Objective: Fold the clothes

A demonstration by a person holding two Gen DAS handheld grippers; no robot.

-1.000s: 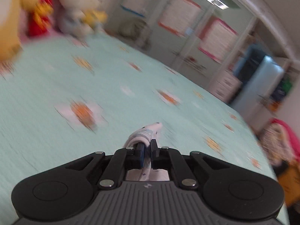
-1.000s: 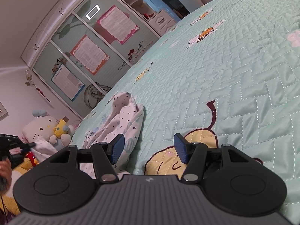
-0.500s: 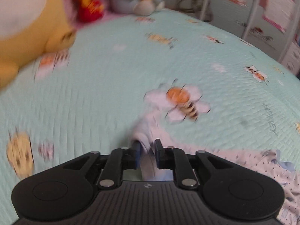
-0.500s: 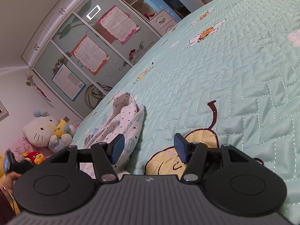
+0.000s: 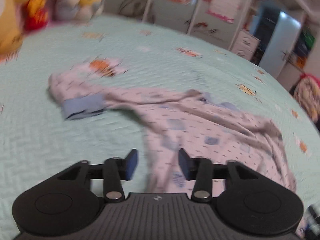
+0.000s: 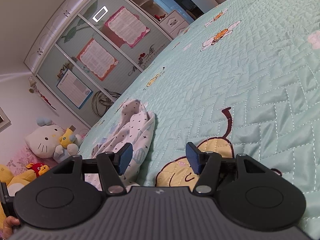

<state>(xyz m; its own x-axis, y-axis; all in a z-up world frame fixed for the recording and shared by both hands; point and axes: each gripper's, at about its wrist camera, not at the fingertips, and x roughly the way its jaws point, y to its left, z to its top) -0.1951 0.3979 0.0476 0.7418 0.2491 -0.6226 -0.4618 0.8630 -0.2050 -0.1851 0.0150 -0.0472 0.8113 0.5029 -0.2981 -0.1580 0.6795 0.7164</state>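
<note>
Both hand-held grippers (image 5: pixel 158 165) (image 6: pixel 159 159) open w/ garment (image 5: pixel 200 132) lying just ahead.

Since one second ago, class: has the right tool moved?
No. In the right wrist view the right tool frames the same yellow quilt character and garment identically, jaws open.

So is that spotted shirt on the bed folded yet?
Not yet. The shirt lies spread and wrinkled on the bedspread, one sleeve stretched sideways.
</note>
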